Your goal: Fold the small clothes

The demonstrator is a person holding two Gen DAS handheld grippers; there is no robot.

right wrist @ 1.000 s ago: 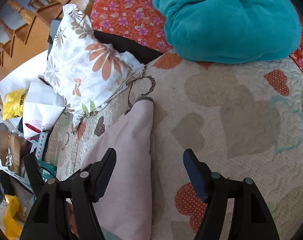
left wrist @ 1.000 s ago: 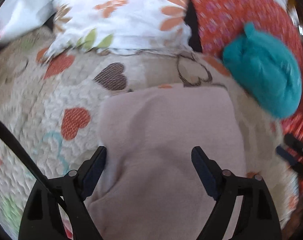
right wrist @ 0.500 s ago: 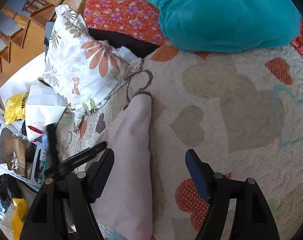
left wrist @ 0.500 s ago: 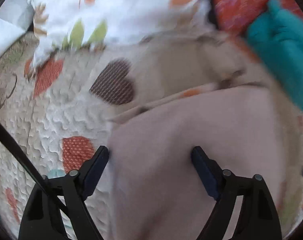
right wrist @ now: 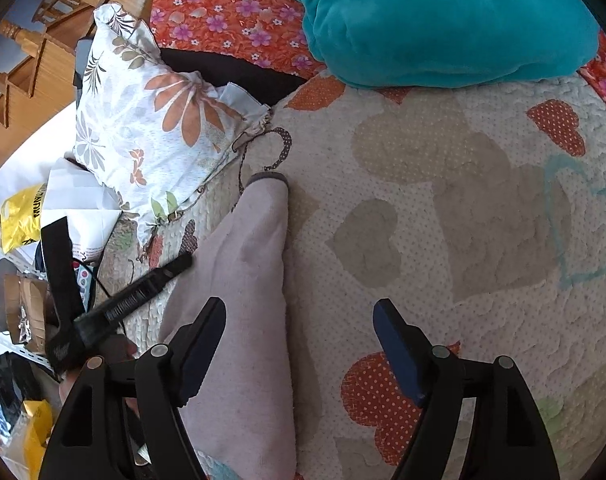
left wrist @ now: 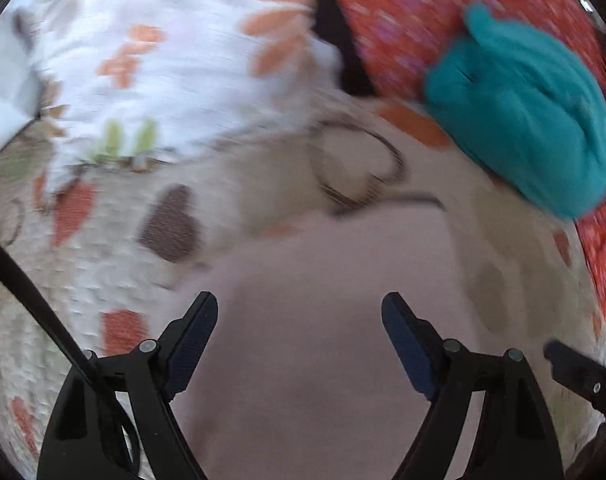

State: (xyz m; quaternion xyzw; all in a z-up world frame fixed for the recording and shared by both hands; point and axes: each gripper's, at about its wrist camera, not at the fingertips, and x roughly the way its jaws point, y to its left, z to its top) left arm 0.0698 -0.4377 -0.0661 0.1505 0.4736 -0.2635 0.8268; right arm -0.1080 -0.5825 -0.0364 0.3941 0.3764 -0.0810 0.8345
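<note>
A pale pink garment point(left wrist: 323, 320) lies folded into a long strip on the heart-patterned quilt point(left wrist: 83, 280). My left gripper point(left wrist: 299, 308) hangs open just above its near half, with nothing between the pads. In the right wrist view the same garment point(right wrist: 247, 280) runs from the near edge up to its grey-trimmed end. My right gripper point(right wrist: 301, 308) stands open over the garment's right edge, its left finger above the cloth and its right finger above bare quilt point(right wrist: 463, 200). One left gripper finger point(right wrist: 143, 288) reaches in from the left, over the garment's left edge.
A teal plush bundle point(right wrist: 443, 20) lies at the far end on a red floral sheet point(right wrist: 223, 8). A white floral pillow point(right wrist: 151, 120) sits far left of the garment. Beyond the bed's left edge are white paper point(right wrist: 83, 200), a yellow bag point(right wrist: 21, 216) and wooden chairs point(right wrist: 35, 40).
The left gripper has swung across the garment and its finger has come into the right wrist view from the left. The right gripper's jaws have widened slightly; it has otherwise stayed put.
</note>
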